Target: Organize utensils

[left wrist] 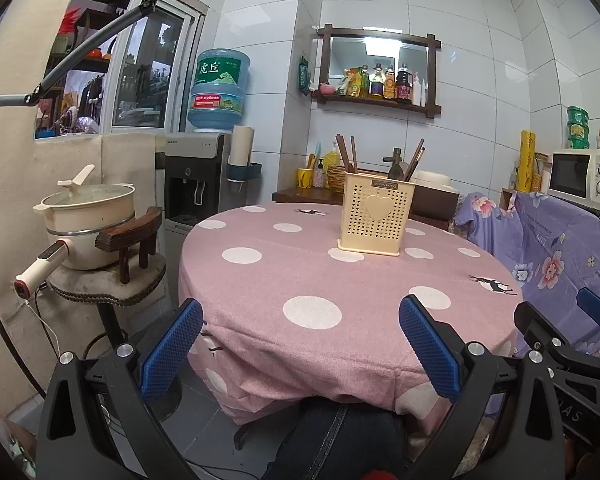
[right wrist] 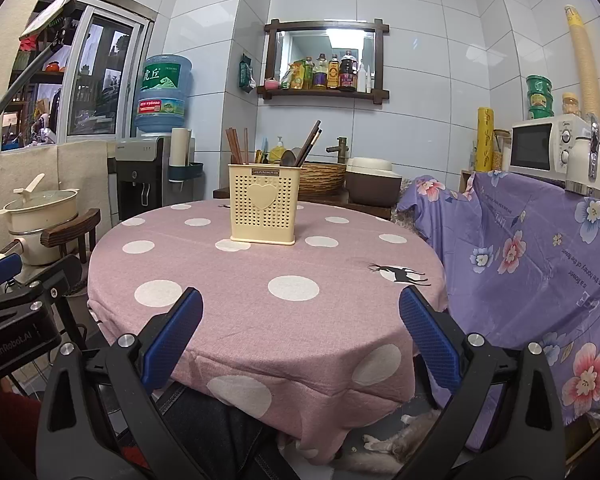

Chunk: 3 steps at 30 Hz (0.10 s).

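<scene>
A cream perforated utensil holder (left wrist: 370, 216) (right wrist: 263, 204) with a heart on its front stands upright at the far side of a round table (left wrist: 300, 280) (right wrist: 236, 280) under a pink polka-dot cloth. Brown chopsticks (left wrist: 345, 154) (right wrist: 236, 146) and dark spoons (right wrist: 290, 157) stick out of its top. My left gripper (left wrist: 300, 312) is open with nothing between its blue pads, held back at the table's near edge. My right gripper (right wrist: 300, 312) is open too, empty, at the near edge, well short of the holder.
A cream pot (left wrist: 90, 216) and a small wooden stool (left wrist: 134, 236) sit on a stand left of the table. A water dispenser (left wrist: 198, 184) stands behind. A purple floral cloth (right wrist: 532, 264) covers furniture on the right, with a microwave (right wrist: 544, 148) on top. A person's leg (left wrist: 340, 440) is under the table.
</scene>
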### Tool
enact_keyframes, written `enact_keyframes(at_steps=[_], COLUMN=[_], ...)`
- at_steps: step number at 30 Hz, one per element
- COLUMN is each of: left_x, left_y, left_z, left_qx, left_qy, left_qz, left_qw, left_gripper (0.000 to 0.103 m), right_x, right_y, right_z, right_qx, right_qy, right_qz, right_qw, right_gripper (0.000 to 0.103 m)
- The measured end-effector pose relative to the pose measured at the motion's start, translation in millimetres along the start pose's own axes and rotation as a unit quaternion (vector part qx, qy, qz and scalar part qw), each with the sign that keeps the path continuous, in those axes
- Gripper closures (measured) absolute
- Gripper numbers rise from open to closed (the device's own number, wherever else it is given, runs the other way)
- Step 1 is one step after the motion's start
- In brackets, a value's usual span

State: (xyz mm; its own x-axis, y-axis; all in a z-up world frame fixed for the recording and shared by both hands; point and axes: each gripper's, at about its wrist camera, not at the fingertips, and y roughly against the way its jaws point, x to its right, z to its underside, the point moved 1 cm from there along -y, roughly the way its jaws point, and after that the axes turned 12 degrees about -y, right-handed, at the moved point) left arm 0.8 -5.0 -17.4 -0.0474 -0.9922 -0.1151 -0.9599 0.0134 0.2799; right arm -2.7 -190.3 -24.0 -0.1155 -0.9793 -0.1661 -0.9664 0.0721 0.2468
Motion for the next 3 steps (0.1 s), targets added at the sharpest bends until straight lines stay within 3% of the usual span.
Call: enact_keyframes(at_steps=[3], left_x=[0.6], left_y=[-0.4], left_z=[0.4], left_qx=[-0.001], left_qy=[0.000], left_qz=[-0.001], left_qw=[1.0000], left_gripper=[0.005], right_x=[0.7], right_y=[0.0], right_z=[0.2], right_qx=[-0.002], right_qy=[0.001], right_qz=[-0.001], right_qw=[1.000], right_gripper=[0.006])
